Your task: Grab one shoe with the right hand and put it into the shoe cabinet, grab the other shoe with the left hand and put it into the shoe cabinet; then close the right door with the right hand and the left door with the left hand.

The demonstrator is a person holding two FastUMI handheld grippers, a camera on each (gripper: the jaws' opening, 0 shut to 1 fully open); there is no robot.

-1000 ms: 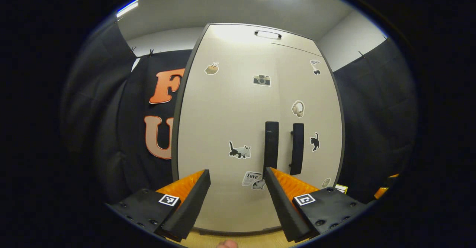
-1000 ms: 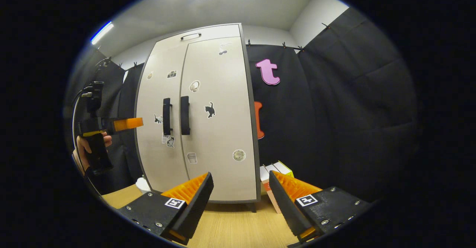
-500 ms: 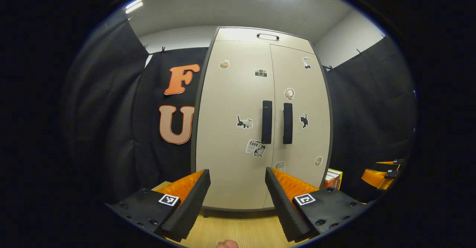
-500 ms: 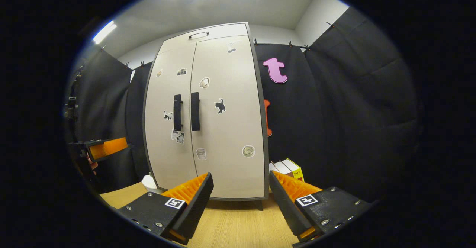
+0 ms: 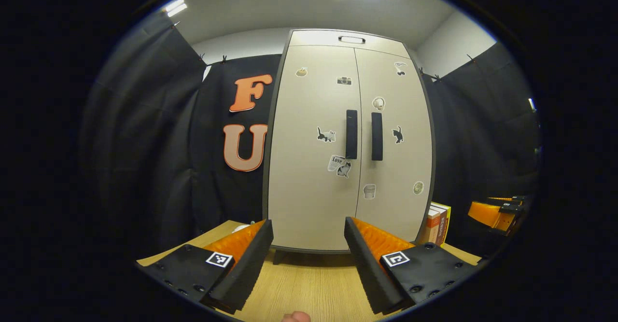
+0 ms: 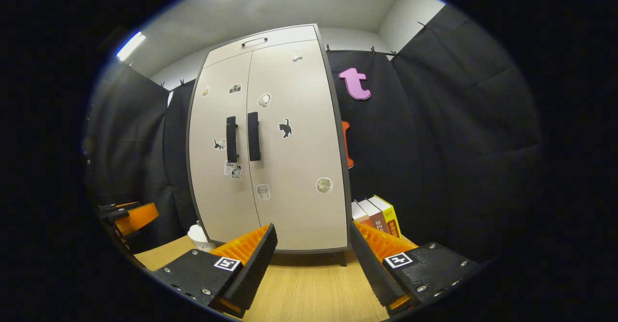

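The beige shoe cabinet stands straight ahead with both doors shut, so its inside is hidden. Its two dark handles sit side by side at the middle seam. My left gripper is open and holds nothing, well back from the doors. In the right gripper view the same cabinet stands a little left of centre. My right gripper is also open and holds nothing. The left gripper shows low at the left edge there, and the right gripper shows at the far right of the left gripper view.
The cabinet stands on a light wooden surface. Several books stand upright against its right side. A small white object sits at its left foot. Black cloth walls close in on both sides.
Both grippers have drawn back from the shut cabinet, which now looks smaller and farther. The left gripper has dropped lower in the right gripper view.
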